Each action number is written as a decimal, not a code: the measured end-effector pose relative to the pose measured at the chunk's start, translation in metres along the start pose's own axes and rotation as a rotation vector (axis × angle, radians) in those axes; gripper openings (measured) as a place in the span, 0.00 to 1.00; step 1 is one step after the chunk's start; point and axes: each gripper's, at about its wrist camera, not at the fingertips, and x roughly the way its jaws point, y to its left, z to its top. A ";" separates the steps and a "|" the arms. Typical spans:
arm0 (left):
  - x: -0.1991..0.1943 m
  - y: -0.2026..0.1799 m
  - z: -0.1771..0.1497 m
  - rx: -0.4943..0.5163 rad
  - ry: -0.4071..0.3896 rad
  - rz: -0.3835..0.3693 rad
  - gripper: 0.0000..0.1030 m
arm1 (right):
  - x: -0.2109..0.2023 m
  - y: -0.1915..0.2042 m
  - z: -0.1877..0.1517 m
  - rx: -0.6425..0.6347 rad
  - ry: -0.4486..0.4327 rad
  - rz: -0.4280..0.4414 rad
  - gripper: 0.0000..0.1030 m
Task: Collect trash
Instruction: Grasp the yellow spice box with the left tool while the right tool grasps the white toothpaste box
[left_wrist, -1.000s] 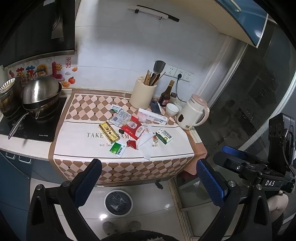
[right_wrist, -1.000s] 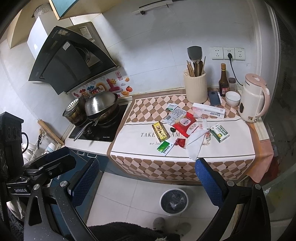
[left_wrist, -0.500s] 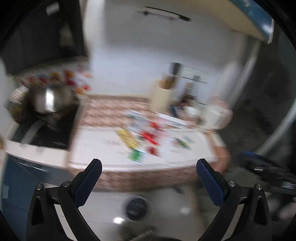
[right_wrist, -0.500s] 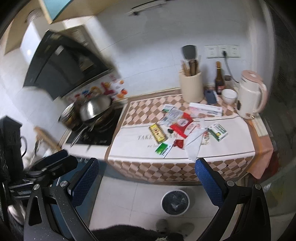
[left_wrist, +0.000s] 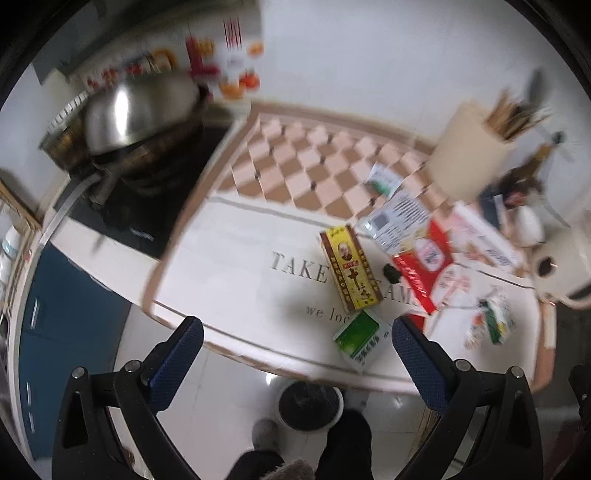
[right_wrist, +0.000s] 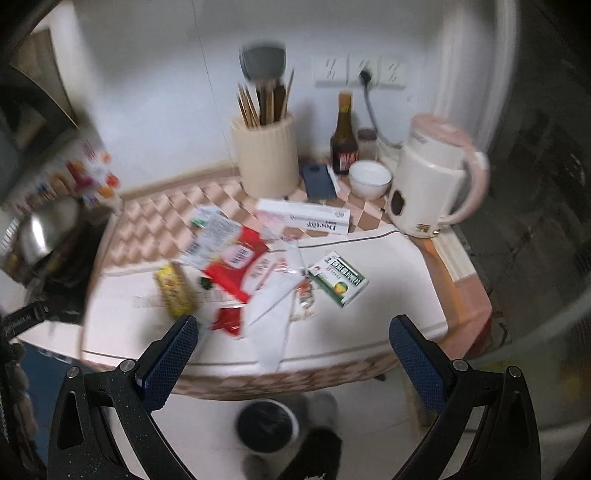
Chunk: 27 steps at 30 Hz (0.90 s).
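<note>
Trash lies on the cloth-covered counter (left_wrist: 236, 280): a yellow box (left_wrist: 350, 269), a green-and-white box (left_wrist: 364, 339), a red wrapper (left_wrist: 421, 266) and white papers. In the right wrist view I see the red wrapper (right_wrist: 240, 266), a green box (right_wrist: 338, 278), a long white box (right_wrist: 303, 220) and a white paper (right_wrist: 273, 325). A small bin (left_wrist: 309, 406) stands on the floor below the counter edge; it also shows in the right wrist view (right_wrist: 266, 424). My left gripper (left_wrist: 295, 358) and right gripper (right_wrist: 293, 354) are open and empty, above the counter's front edge.
A wok (left_wrist: 144, 110) sits on the stove at the left. A utensil holder (right_wrist: 266, 155), a dark bottle (right_wrist: 344, 136), a phone (right_wrist: 319, 181), a white bowl (right_wrist: 370, 179) and a kettle (right_wrist: 432, 184) stand at the back right. Both views are blurred.
Both grippers have moved forward and closer to the counter, so the trash looks much larger. Both stay open and empty.
</note>
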 end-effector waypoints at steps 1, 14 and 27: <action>0.021 -0.009 0.005 -0.014 0.043 0.002 1.00 | 0.030 -0.004 0.015 -0.030 0.039 0.002 0.99; 0.220 -0.062 0.040 -0.262 0.420 0.040 0.87 | 0.326 0.017 0.151 -0.542 0.363 -0.071 0.80; 0.190 -0.066 0.060 -0.155 0.274 0.149 0.52 | 0.426 0.039 0.176 -0.696 0.474 -0.001 0.42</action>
